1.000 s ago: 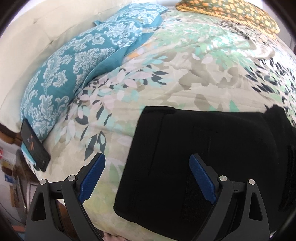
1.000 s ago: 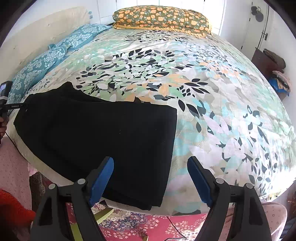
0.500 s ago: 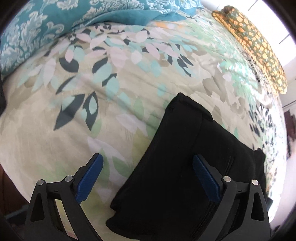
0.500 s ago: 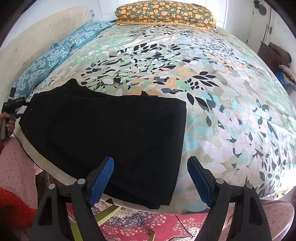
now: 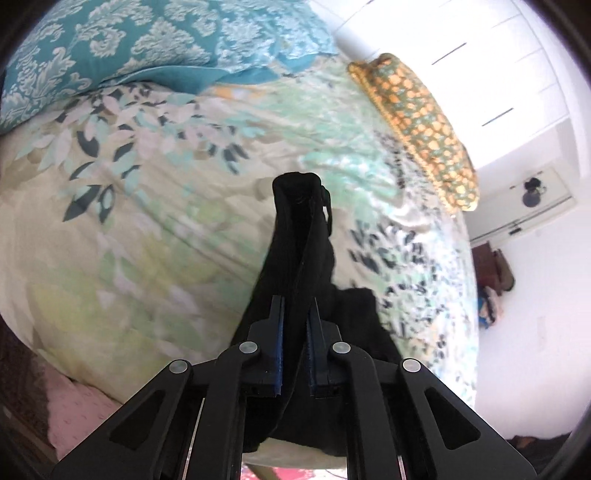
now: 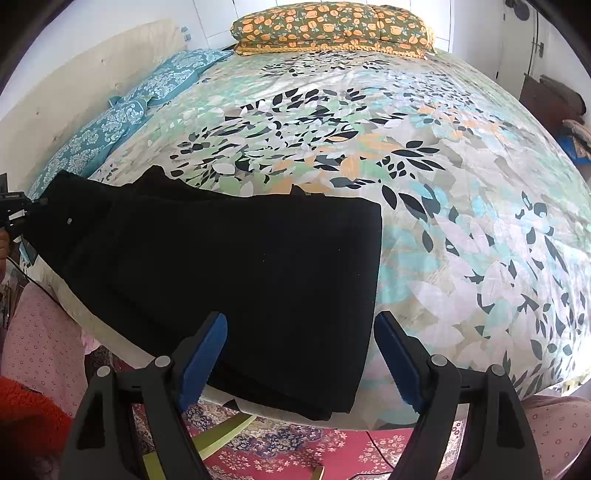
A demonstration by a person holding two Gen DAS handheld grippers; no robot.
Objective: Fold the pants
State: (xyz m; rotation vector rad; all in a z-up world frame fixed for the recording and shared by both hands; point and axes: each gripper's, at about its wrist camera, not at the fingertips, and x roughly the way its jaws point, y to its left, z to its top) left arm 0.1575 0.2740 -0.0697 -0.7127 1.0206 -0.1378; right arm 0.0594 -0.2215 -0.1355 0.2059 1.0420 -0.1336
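Observation:
Black pants (image 6: 236, 266) lie folded on the floral bedspread (image 6: 424, 184) near the bed's front edge. My left gripper (image 5: 295, 314) is shut on the left end of the pants (image 5: 299, 236), with a fold of black cloth standing up between its blue pads. In the right wrist view the left gripper (image 6: 14, 214) shows at the far left, at the pants' waist end. My right gripper (image 6: 299, 336) is open, just above the right end of the pants near the bed edge, holding nothing.
Teal patterned pillows (image 6: 122, 118) lie along the left side by the cream headboard (image 6: 74, 96). An orange-flowered pillow (image 6: 332, 26) lies at the far end. A red patterned rug (image 6: 295, 450) covers the floor below the bed edge. Dark furniture (image 6: 550, 103) stands at right.
My left gripper has moved in and shut on the left end of the pants, lifting a fold. My right gripper has edged closer to the right end and stays open.

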